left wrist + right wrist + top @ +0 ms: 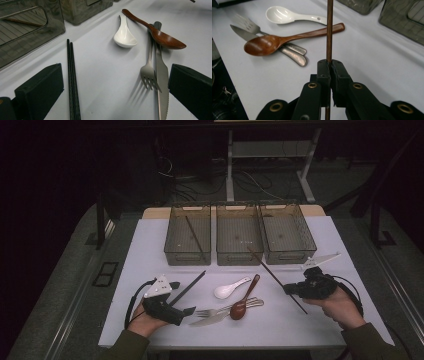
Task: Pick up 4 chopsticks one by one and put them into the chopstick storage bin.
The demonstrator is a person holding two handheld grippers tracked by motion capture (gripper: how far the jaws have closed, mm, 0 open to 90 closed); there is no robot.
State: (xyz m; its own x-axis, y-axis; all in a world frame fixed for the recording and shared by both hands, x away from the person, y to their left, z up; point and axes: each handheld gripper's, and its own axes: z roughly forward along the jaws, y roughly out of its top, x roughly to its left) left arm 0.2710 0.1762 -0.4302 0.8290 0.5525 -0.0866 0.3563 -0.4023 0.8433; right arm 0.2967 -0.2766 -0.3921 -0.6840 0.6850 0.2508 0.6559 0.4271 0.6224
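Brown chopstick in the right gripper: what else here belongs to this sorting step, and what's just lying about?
In play:
right gripper, shut on the brown chopstick
left bin, holding a matching stick

Lying about for now:
black chopsticks
white spoon
wooden spoon
fork
knife

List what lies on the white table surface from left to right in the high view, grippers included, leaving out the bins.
left gripper → black chopsticks → fork → white spoon → wooden spoon → brown chopstick → right gripper. The knife, under the fork and wooden spoon, is left out.
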